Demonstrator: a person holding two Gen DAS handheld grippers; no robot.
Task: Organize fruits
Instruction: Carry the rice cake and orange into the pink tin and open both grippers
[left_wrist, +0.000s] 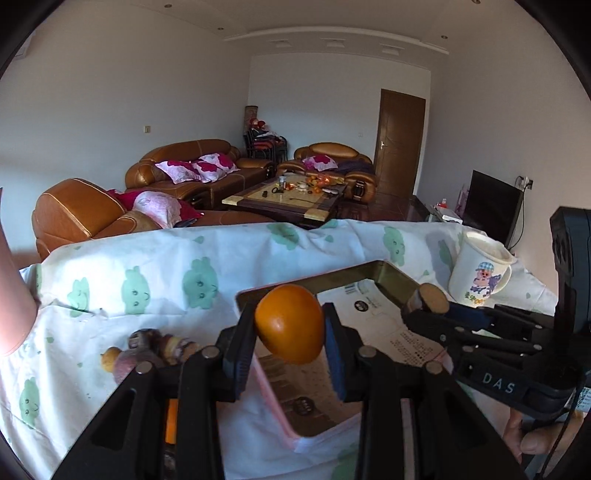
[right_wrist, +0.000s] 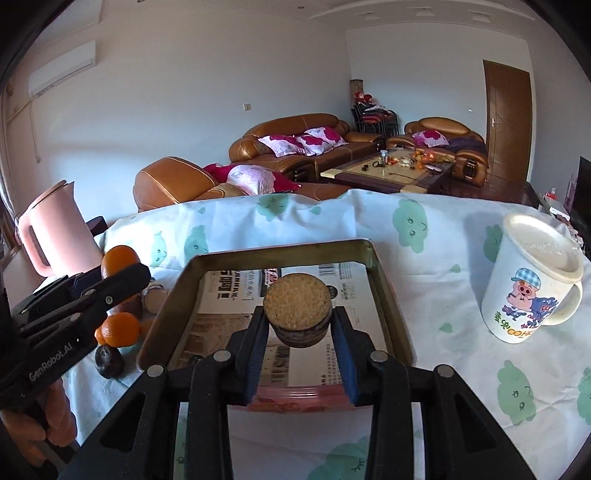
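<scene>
My left gripper (left_wrist: 289, 326) is shut on an orange (left_wrist: 290, 323) and holds it above the near left part of a rectangular tin tray (left_wrist: 391, 277) lined with newspaper. My right gripper (right_wrist: 298, 319) is shut on a round brown cut fruit half (right_wrist: 297, 308) with a tan grainy face, held over the tray (right_wrist: 384, 291). In the left wrist view the right gripper (left_wrist: 428, 299) reaches in from the right with the same fruit half (left_wrist: 430, 297). Loose fruits (left_wrist: 147, 350) lie left of the tray; the right wrist view shows an orange (right_wrist: 118, 328) and a dark fruit (right_wrist: 108, 361) there.
A white cartoon mug (right_wrist: 532, 280) with a lid stands right of the tray on the cloud-print cloth (right_wrist: 424, 236). A pink kettle (right_wrist: 55, 232) stands at the far left. Sofas and a coffee table (left_wrist: 291, 195) lie beyond the table edge.
</scene>
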